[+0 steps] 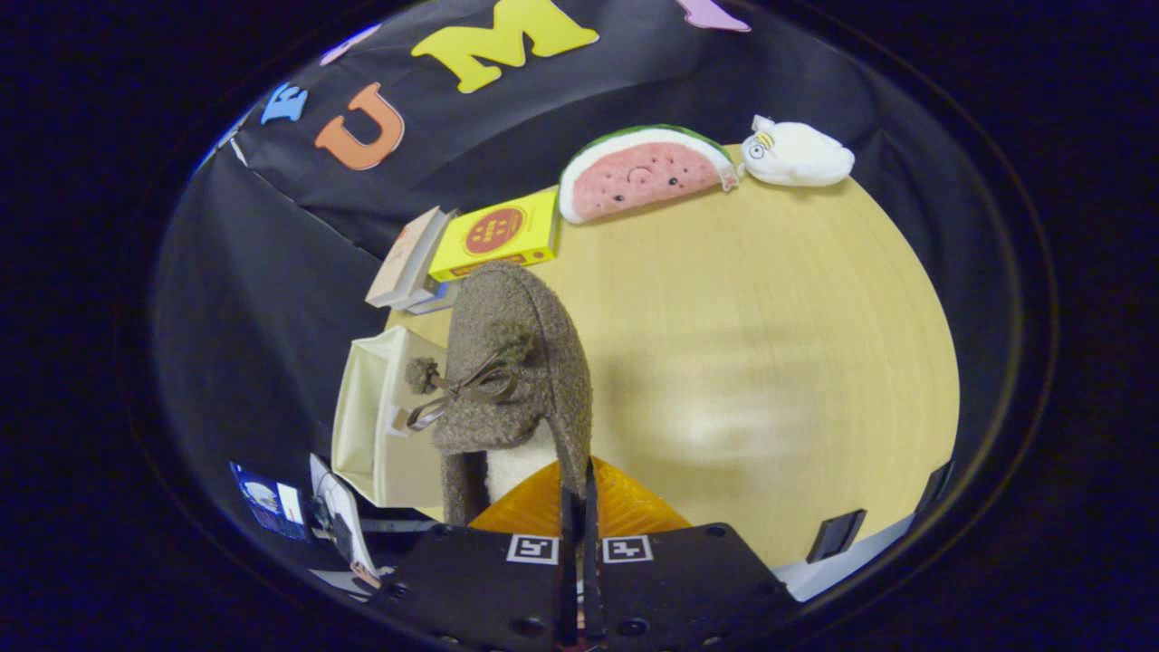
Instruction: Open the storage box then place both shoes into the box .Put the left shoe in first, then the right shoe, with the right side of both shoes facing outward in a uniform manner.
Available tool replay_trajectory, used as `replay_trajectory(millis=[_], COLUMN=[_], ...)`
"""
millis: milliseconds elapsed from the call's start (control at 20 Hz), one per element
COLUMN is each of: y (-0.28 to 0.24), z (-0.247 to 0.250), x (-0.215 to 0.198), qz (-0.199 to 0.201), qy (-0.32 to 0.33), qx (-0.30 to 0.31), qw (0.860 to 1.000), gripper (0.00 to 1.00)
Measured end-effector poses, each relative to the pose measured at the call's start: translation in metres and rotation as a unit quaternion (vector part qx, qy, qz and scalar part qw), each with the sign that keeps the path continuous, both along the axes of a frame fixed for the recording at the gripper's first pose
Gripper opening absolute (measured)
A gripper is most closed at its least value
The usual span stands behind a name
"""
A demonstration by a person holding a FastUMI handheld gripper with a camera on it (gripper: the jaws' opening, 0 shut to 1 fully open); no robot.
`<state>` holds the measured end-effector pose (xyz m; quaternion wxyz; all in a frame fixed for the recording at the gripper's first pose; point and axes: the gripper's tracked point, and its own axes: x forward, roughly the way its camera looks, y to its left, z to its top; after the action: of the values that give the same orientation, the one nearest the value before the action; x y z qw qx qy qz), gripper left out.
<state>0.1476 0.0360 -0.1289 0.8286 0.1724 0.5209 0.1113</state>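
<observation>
Gripper clamps shoe over wood table w/ box.

Bright overhead light glares off the table; strong fisheye bending at edges.

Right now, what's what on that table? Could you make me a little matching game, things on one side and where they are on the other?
Things:
1. brown fuzzy shoe
2. watermelon plush
3. yellow box
4. white plush

Places:
A. far edge of the table, beside the watermelon
B. pinched at its rim by the gripper
C. next to the stacked books
D. between the yellow box and the white plush

Pairs: 1-B, 2-D, 3-C, 4-A
</observation>
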Motion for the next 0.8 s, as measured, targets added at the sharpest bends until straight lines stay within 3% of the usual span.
replay_trajectory(millis=[350,800], y=[0.107,0.244], z=[0.051,0.000], x=[0.007,0.001], qz=[0.031,0.056], qy=[-0.039,0.020], qx=[0.007,-0.006], qw=[0.999,0.998], gripper=[0.03,0.03])
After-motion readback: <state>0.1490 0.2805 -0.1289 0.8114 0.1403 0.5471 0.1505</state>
